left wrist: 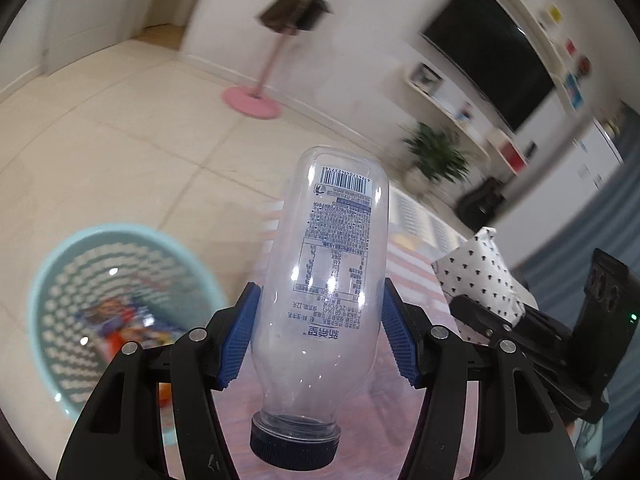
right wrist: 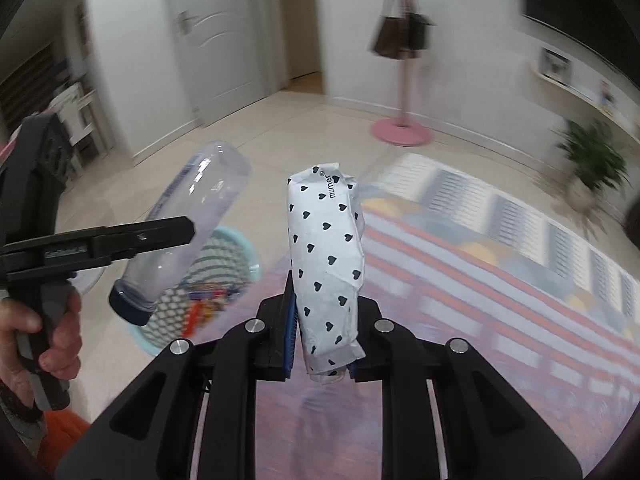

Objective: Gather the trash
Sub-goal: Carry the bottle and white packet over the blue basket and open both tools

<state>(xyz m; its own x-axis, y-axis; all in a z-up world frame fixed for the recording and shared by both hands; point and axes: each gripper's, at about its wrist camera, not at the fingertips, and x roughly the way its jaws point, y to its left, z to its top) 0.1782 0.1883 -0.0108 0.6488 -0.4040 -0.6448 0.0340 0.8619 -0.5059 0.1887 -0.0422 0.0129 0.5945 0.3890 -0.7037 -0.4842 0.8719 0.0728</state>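
An empty clear bottle (left wrist: 320, 300) is clamped between the blue pads of the left tongs (left wrist: 320, 336), cap nearest the camera. A white packet (right wrist: 326, 264) printed with black hearts is pinched tight in the right tongs (right wrist: 320, 340). Only the right view shows the hand (right wrist: 48, 340) on the left handle. A pale blue basket (left wrist: 120, 320) holding wrappers is seen below on the left, beside a striped rug (right wrist: 500, 248). A pink coat stand (right wrist: 400, 128) is seen far off on the tiled floor (left wrist: 100, 140).

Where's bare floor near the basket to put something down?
Bare tiles run from the basket to the pink stand base and the door. The rug lies right of the basket. The basket already holds wrappers. Both grippers are full: bottle left, spotted packet right.
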